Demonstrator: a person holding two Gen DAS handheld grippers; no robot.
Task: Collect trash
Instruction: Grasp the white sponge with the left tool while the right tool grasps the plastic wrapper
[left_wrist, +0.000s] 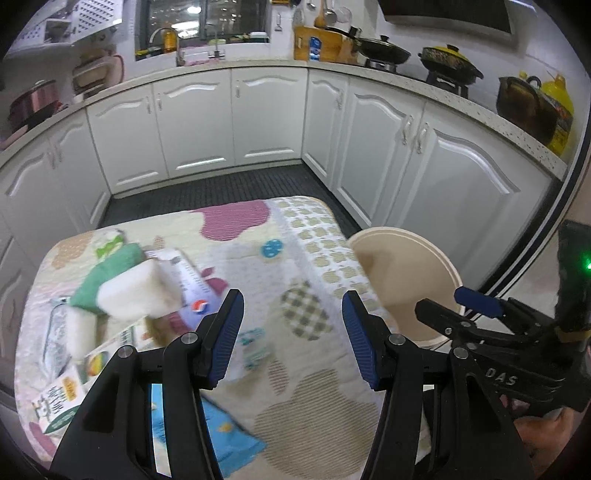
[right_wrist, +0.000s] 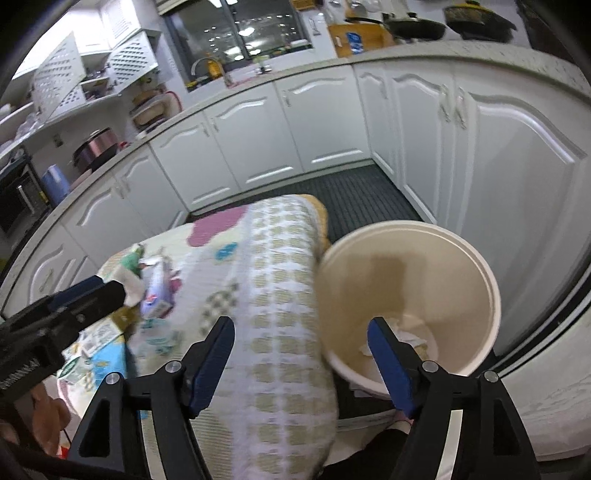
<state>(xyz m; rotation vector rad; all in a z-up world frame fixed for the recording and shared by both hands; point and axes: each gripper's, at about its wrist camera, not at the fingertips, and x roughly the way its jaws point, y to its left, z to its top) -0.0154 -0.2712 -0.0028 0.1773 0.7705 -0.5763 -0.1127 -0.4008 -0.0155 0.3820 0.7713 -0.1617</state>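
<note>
Both grippers empty: left gripper (left_wrist: 293, 332) jaws apart, right gripper (right_wrist: 301, 354) wide over the bin (right_wrist: 491, 295) rim. Paper (right_wrist: 410, 338) is seen in the bin; trash (left_wrist: 136, 299) remains on the cloth (left_wrist: 314, 406). Next pick is judged due there.

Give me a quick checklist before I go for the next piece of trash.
1. Right gripper empty, jaws apart: ok.
2. Left gripper empty, jaws apart: ok.
3. Bin upright beside the table: ok.
4. Bin has room, only crumpled paper at the bottom: ok.
5. Trash left on the table, white blocks and cartons: ok.
6. Which piece grips easiest: cannot tell, blurred.
</note>
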